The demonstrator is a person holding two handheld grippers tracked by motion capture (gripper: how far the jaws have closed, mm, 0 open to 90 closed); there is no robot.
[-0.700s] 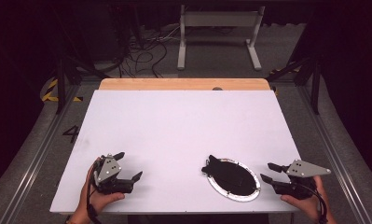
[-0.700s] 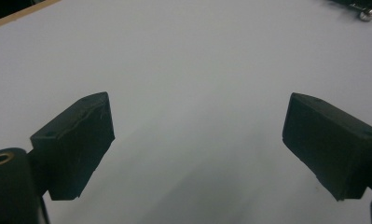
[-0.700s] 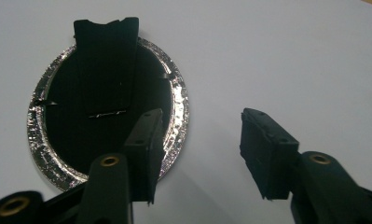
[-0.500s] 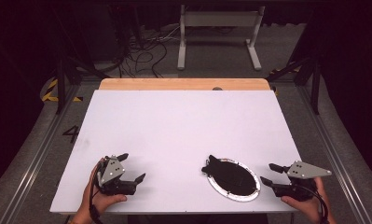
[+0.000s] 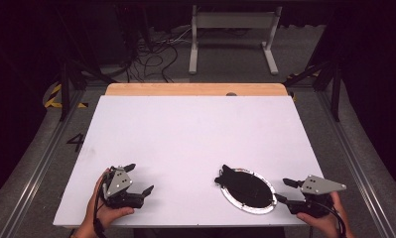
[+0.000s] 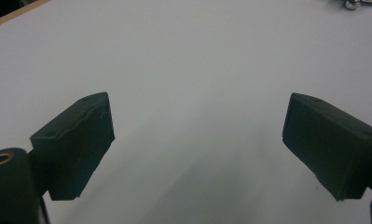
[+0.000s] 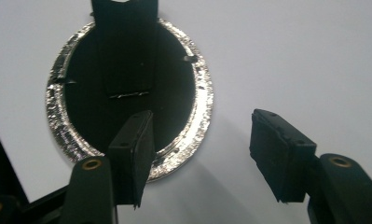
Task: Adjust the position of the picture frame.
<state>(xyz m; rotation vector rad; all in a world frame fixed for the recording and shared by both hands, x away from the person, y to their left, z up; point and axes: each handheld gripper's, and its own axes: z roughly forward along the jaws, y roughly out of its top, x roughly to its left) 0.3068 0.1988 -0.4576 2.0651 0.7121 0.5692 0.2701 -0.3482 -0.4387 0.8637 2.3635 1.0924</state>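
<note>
A flat black oval disc [image 5: 247,190] with a rough silver rim lies near the front edge of the white tabletop [image 5: 195,134], right of centre. A black tab sticks out of its far left end. My right gripper [image 5: 284,190] rests just right of the disc, pointing left at it. In the right gripper view the disc [image 7: 174,93] lies ahead, and the right gripper [image 7: 204,158] stands open with nothing between its jaws; one jaw hangs over the silver rim. My left gripper [image 5: 139,178] sits at the front left, held by a hand. The left gripper [image 6: 197,149] is wide open over bare tabletop.
A wooden strip [image 5: 195,89] runs along the table's far edge. Beyond it the floor holds loose cables [image 5: 151,54] and a grey metal stand [image 5: 232,20]. Dark rails run along both sides of the table.
</note>
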